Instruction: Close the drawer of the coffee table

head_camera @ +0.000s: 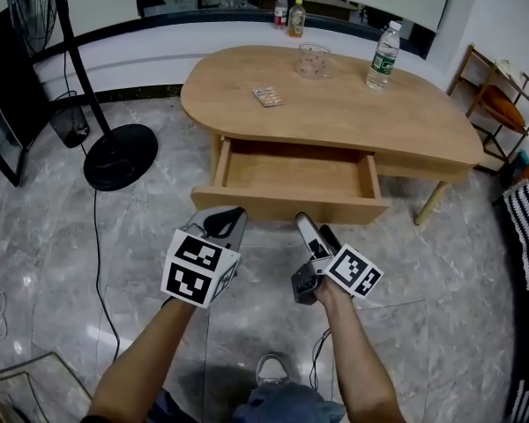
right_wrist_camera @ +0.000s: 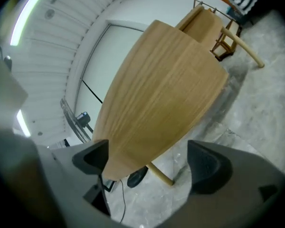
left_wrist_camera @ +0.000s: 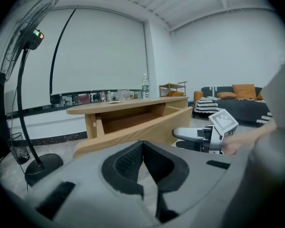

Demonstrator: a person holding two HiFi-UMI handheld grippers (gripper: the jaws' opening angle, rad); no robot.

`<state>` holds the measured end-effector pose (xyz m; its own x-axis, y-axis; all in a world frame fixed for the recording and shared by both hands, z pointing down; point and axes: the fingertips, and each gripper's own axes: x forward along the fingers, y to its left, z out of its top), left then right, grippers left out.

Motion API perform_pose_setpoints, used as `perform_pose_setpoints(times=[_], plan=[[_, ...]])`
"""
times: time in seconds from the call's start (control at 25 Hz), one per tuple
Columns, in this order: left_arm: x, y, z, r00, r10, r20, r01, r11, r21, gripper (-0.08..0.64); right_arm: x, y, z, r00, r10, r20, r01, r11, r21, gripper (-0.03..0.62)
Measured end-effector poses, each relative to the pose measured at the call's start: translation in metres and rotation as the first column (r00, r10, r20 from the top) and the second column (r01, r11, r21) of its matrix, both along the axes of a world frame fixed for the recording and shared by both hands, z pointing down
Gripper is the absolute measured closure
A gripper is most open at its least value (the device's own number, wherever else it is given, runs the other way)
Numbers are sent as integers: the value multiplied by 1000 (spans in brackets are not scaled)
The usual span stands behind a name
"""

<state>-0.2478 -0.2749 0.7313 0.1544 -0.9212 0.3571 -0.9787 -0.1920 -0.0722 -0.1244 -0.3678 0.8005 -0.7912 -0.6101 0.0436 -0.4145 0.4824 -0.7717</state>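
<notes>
In the head view, the big coffee table (head_camera: 335,104) is seen with its drawer (head_camera: 291,205) pulled out at the front. Near the drawer, the left gripper (head_camera: 227,218) is pinched together on nothing, and the right gripper (head_camera: 313,232) is spread wide, empty.

An oval wooden coffee table (head_camera: 335,113) stands on a grey marbled tile floor (head_camera: 79,263). On its top sits a clear glass jar (head_camera: 314,61). A water bottle (head_camera: 384,56) stands right of the jar, and a small flat packet (head_camera: 267,97) lies left of it, nearer the camera. A black fan base (head_camera: 120,156) rests on the floor, well left of the jar.
</notes>
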Motion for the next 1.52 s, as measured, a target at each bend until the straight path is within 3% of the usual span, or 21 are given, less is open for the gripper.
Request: perform_pose_setpoints(times=[0.16,0.44,0.8,1.52], plan=[[-5,-2,-1,1000,-8,4,8,1000,-2,557,-5,-7,-8,998,-1,65,1,1000,-4,95],[-7,-5,-5,1000,-9,6,9,1000,5,557,-5,-9,-23,997,48,68,-45,998,-50,117],[-4,-12,-6,1000,0,5,0,1000,16,557,-7,-12,-24,998,43,53,-39,996,-76,110],[-21,-51,-2,1000,-22,-12,22,1000,19,557,-32,-70,-23,995,78,66,-71,993,-99,124]])
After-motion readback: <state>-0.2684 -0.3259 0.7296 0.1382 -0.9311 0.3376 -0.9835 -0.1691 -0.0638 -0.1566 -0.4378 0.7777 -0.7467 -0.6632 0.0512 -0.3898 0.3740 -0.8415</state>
